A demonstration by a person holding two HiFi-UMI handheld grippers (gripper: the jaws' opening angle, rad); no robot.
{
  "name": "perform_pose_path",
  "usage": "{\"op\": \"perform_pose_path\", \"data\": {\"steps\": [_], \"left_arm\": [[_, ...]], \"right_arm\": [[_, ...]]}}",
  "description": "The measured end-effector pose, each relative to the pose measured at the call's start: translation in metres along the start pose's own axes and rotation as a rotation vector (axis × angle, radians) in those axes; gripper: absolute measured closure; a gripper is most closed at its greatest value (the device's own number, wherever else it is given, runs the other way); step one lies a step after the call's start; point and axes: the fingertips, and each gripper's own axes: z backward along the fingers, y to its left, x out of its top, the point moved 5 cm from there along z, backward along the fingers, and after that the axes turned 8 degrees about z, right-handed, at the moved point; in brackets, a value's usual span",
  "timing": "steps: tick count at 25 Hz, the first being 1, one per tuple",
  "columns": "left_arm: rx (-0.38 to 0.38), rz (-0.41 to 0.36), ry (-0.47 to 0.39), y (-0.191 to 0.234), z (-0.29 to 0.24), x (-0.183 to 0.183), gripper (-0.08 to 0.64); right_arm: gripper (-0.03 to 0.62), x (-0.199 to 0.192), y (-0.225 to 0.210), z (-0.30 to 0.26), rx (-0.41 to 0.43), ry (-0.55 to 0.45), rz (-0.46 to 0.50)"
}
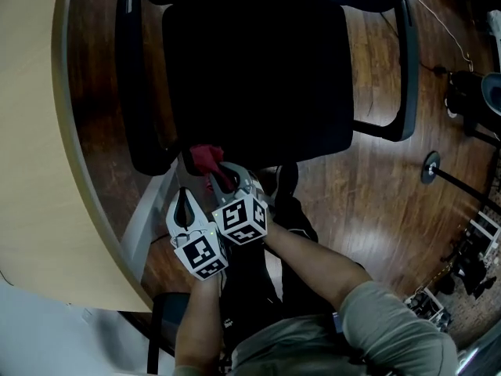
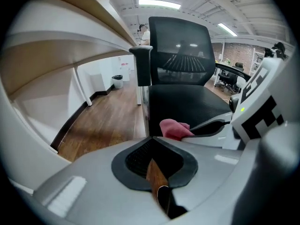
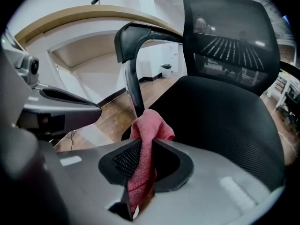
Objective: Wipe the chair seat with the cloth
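The black chair seat [image 1: 258,69] fills the top middle of the head view. At its near left corner, a red cloth [image 1: 207,157] hangs bunched from my right gripper [image 1: 214,169], which is shut on it. In the right gripper view the cloth [image 3: 149,130] runs down between the jaws of the right gripper [image 3: 143,149], and the seat [image 3: 220,111] lies just beyond. My left gripper [image 1: 185,196] hovers beside it on the left, short of the seat, shut with nothing held. In the left gripper view, the cloth [image 2: 174,128] shows just past the left gripper [image 2: 151,149].
A curved wooden desk [image 1: 31,131] runs along the left, close to the chair's left armrest [image 1: 133,77]. The right armrest [image 1: 407,61] stands over the wooden floor. A round stand base [image 1: 430,167] and cables lie at the right. The mesh backrest [image 3: 229,36] rises behind the seat.
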Motion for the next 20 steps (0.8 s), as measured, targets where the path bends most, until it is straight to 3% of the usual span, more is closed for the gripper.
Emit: {"op": "perform_pose_path", "data": {"steps": [11,20], "left_arm": [[-0.130,-0.102,-0.027,-0.097,-0.006,0.019,0.555],[-0.250,-0.189,-0.031,-0.220,-0.012,0.024,0.555]], "right_arm": [[0.525,-0.049,-0.081,0.058,-0.162,0.017,-0.132],[0.525,-0.121,-0.202,0.129,-0.369,0.053,-0.292]]}}
